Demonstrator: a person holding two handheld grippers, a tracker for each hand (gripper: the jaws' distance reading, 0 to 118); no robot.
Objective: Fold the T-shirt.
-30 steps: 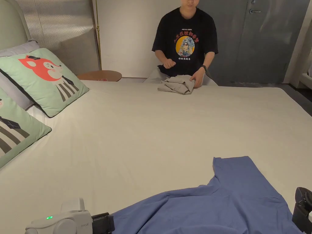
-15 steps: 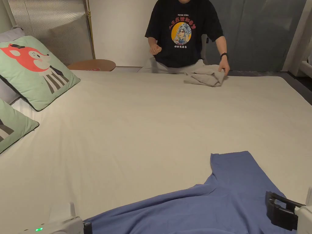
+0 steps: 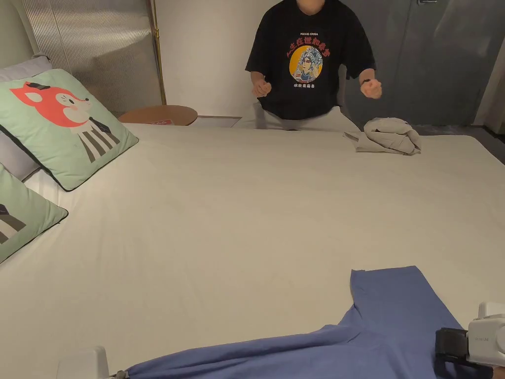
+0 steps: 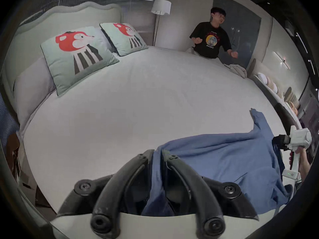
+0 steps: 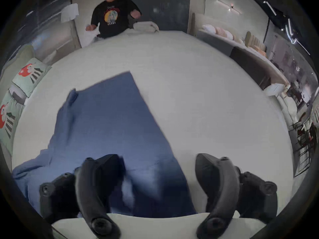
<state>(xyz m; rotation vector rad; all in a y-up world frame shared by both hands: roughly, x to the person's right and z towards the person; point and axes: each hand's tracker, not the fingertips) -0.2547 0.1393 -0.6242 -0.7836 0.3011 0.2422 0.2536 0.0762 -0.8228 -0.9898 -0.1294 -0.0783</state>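
Note:
A blue T-shirt point(image 3: 384, 325) lies on the bed's near edge, one sleeve pointing away from me. My left gripper point(image 4: 157, 154) is shut on the shirt's point(image 4: 224, 160) left edge, with cloth pinched between the jaws. In the head view that gripper point(image 3: 118, 374) is at the bottom left, at the tip of the cloth. My right gripper point(image 5: 156, 158) is open, jaws wide apart, low over the shirt's point(image 5: 110, 122) right edge. It sits at the bottom right in the head view point(image 3: 446, 345) and far right in the left gripper view point(image 4: 278, 141).
The cream bed sheet point(image 3: 236, 212) stretches ahead. A person in a black T-shirt point(image 3: 308, 64) stands at the far side, hands raised. A bundled grey garment point(image 3: 389, 135) lies beside them. Green fox cushions point(image 3: 64, 123) are at the left, with a round side table point(image 3: 158, 114) behind.
The person across slid the grey garment to the right and lifted the hand off it. My right gripper has come in over the shirt's right side.

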